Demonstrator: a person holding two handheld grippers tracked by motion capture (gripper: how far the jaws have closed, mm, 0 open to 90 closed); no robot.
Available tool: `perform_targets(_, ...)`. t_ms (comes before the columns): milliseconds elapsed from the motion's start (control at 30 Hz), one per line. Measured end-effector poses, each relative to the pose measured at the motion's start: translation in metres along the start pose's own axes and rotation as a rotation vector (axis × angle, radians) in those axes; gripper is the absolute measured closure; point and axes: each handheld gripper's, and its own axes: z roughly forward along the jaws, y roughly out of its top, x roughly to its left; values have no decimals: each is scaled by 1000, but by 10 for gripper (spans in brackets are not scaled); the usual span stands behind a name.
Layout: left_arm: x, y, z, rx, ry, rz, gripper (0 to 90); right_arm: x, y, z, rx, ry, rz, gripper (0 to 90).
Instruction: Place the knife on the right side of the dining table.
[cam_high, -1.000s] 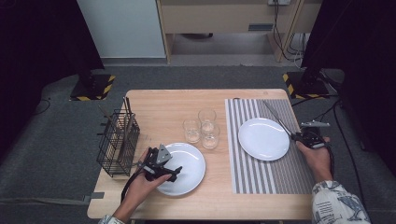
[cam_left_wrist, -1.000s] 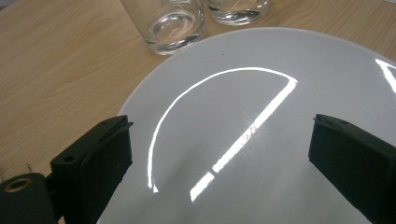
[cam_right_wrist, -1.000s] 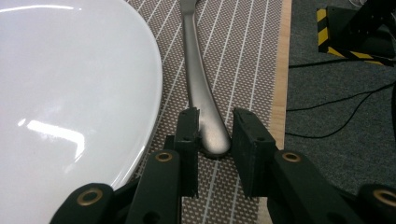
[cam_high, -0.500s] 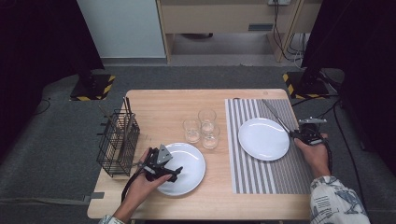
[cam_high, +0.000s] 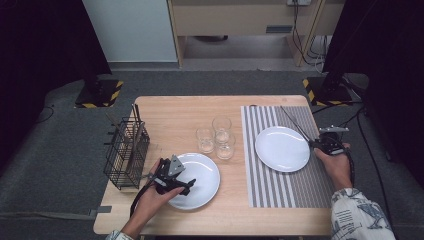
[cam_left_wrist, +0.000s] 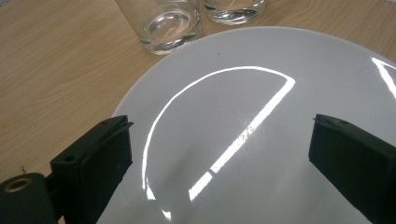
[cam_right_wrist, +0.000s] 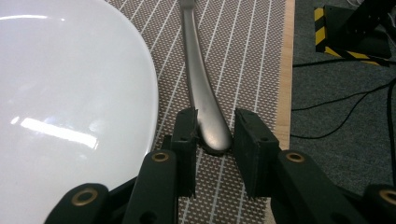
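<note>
Wire cutlery basket (cam_high: 126, 152) stands at the left edge of the surface (cam_high: 170, 112), a few utensils upright in it, untouched; just right of it, left gripper (cam_high: 186, 184) hovers over the near white plate (cam_high: 205, 172), jaws spread wide, nothing between them; in the left gripper view the plate (cam_left_wrist: 261, 116) fills the gap between both jaws, no pad on the rim. Three glasses (cam_high: 218, 137) cluster mid-surface, apart from both hands. Far plate (cam_high: 281, 148) sits on the striped placemat (cam_high: 260, 175); right of it lies a silver utensil handle (cam_right_wrist: 201, 88), flat on the mat beside the plate's rim. Right gripper (cam_right_wrist: 214, 133) has its narrow jaws flanking the handle's butt end; left pad looks to be touching, right pad stands just off it; no firm pinch, so the piece reads as laid down or being let go.

Judged step: placing cutlery beside the far plate. Next move calls for backing the right gripper straight off without dragging the handle.

Against the earlier frames: both hands in the same spots; right jaws have just been opening, handle between them; plates, glasses, basket unchanged.
</note>
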Motion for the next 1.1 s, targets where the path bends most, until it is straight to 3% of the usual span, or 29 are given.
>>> perform_targets(533,0,0,0,0,1,-1,49,-9,-2,2,-19,-4,54,721)
perform_targets(1100,-5,1,4,5,-14,5,50,-18,6,12,-27,-22,58,707)
